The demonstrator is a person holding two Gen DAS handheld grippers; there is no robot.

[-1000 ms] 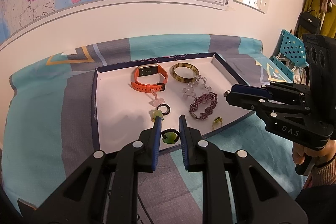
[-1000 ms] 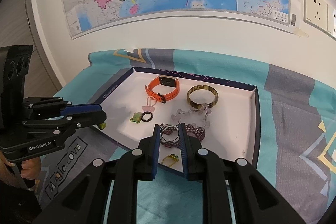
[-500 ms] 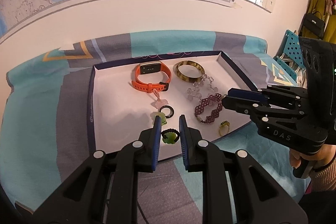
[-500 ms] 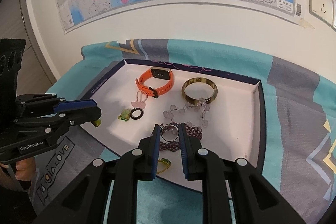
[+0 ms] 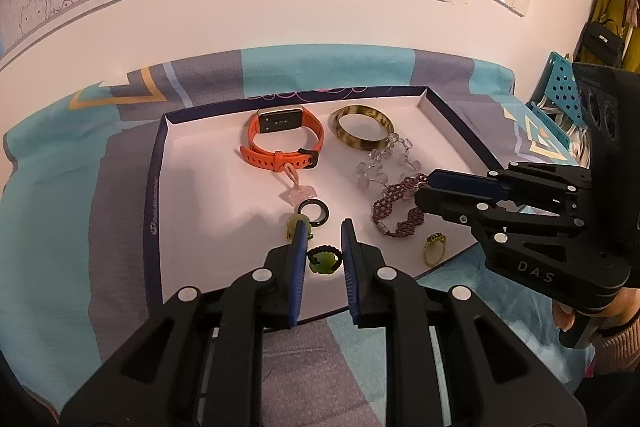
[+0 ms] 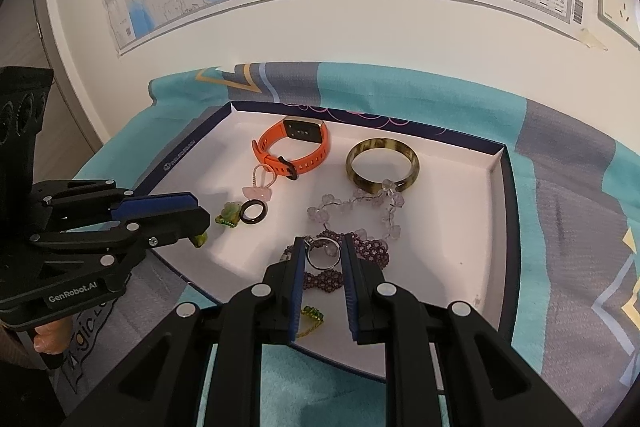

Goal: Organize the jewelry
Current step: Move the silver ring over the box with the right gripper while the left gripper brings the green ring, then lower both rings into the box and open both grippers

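The left claw (image 5: 323, 259) is clenched on a black beaded ring with a green stone (image 5: 322, 261), held above the near edge of the white tray (image 5: 192, 195). The right claw (image 6: 323, 269) grasps a silver ring (image 6: 320, 255) over the purple beaded bracelet (image 6: 372, 251) (its fingers close against the band). In the tray lie an orange watch (image 5: 280, 143), a tortoiseshell bangle (image 5: 362, 133), a clear crystal bracelet (image 5: 380, 167), a black ring (image 5: 314, 213) and a gold ring (image 5: 434, 251). The tray rests on a teal and grey cloth (image 5: 60, 187).
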